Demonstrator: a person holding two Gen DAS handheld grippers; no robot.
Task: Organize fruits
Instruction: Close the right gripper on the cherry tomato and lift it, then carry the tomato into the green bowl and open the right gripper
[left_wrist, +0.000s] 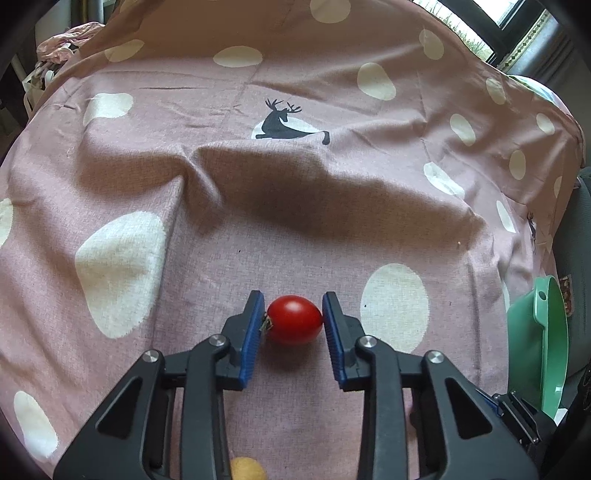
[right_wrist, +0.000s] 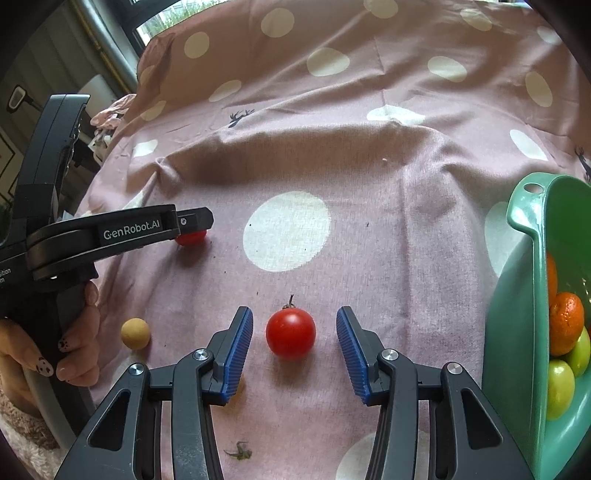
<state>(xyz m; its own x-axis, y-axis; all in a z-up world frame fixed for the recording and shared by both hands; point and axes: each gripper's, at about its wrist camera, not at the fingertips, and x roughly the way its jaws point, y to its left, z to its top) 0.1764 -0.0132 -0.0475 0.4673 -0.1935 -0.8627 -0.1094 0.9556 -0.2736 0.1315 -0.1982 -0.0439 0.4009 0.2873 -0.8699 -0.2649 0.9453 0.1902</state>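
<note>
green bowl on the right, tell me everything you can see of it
The green bowl looks like smooth glossy plastic, with a rim tab pierced by a small hole. It sits tilted at the right edge of the pink spotted cloth, holding an orange fruit and green fruits. Neither gripper touches it.

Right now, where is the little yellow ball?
In the right wrist view the yellow ball lies on the cloth, left of the right gripper and the tomato between its fingers, beside the hand holding the left gripper.

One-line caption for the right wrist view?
Open right gripper straddles a cherry tomato on spotted cloth, green fruit bowl alongside.
</note>
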